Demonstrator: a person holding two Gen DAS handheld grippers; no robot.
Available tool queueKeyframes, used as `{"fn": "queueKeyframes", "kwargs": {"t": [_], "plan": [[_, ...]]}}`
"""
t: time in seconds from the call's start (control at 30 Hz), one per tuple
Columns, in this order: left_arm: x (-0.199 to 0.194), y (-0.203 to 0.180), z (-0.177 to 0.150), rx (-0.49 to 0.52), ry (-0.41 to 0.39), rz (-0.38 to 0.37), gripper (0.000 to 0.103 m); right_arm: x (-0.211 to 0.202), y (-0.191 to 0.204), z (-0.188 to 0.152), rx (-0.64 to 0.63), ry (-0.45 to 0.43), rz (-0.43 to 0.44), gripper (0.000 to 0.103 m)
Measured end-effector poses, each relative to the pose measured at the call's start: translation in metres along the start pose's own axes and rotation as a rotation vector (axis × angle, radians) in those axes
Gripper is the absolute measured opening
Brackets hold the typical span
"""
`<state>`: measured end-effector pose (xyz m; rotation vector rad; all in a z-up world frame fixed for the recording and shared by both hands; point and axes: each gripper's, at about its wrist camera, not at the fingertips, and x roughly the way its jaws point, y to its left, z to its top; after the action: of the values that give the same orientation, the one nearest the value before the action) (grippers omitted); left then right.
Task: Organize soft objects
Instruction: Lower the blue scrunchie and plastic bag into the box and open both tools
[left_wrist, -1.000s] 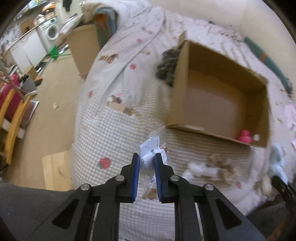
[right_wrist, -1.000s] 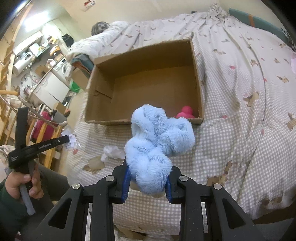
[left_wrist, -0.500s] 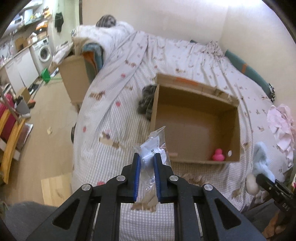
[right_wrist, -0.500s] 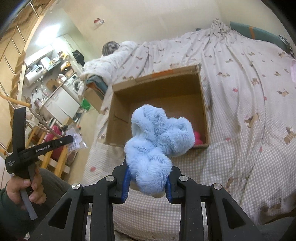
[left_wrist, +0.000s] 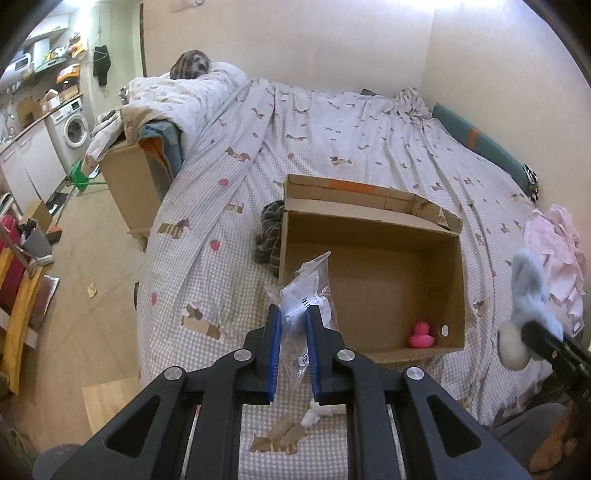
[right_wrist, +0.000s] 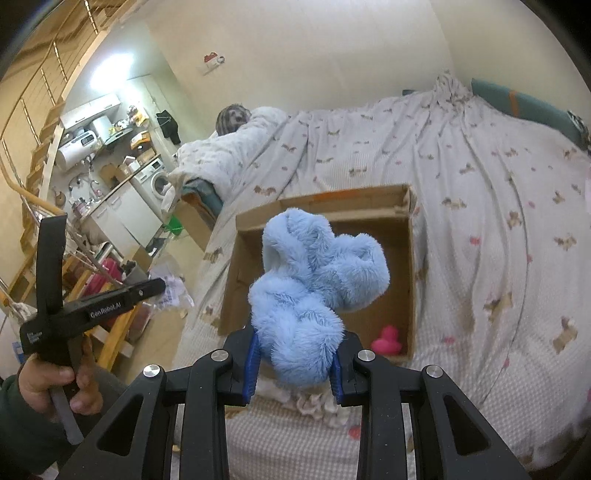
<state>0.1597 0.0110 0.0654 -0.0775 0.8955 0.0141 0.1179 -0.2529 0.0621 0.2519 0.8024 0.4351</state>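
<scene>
Soft objects were held in both grippers above the bed, which carried the open cardboard box on its checked cover. Compared with the frames one second earlier, both cameras sat higher: the box appeared smaller and lower in each view, and far more of the bed, the back wall and the kitchen area at the left came into sight.

The box stood upright with its flaps open. A pink rubber duck lay in its near right corner, in the same place as before. A dark striped cloth lay against the box's left outer wall, partly hidden by it.

The right gripper had its fingers closed on the blue plush toy, which bulged out above them and hid much of the box interior in the right wrist view. The grip matched the earlier frames.

The left gripper had its fingers set narrow, pinching a clear plastic bag with a white printed label; its contents could not be made out. In the right wrist view the person's left hand gripped the handle, and the bag was only a blur beyond the fingers.

Small white items on the cover below the left gripper were mostly hidden by the fingers.
</scene>
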Motion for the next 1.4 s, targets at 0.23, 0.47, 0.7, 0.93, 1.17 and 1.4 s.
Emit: {"fn": "queueKeyframes", "kwargs": {"t": [0.23,0.47,0.7,0.93,1.17,1.4], "plan": [[0.020,-0.013,0.013,0.043,-0.009,0.005,0.012,0.012,-0.007,0.020,-0.006,-0.012,-0.028,0.032],[0.053,-0.018,0.022,0.063,0.011,-0.013,0.012,0.043,-0.027,0.022,0.010,-0.008,-0.069,0.032],[0.089,-0.027,0.015,0.117,0.037,-0.030,0.012,0.077,-0.049,0.010,0.054,0.041,-0.090,0.032],[0.128,-0.030,-0.001,0.144,0.100,-0.034,0.012,0.110,-0.049,0.003,0.031,0.133,-0.124,0.032],[0.132,-0.045,-0.002,0.151,0.088,-0.114,0.012,0.130,-0.054,0.002,0.036,0.199,-0.163,0.032],[0.143,-0.039,0.000,0.081,0.121,-0.114,0.012,0.141,-0.056,-0.005,0.035,0.257,-0.167,0.032]]}}
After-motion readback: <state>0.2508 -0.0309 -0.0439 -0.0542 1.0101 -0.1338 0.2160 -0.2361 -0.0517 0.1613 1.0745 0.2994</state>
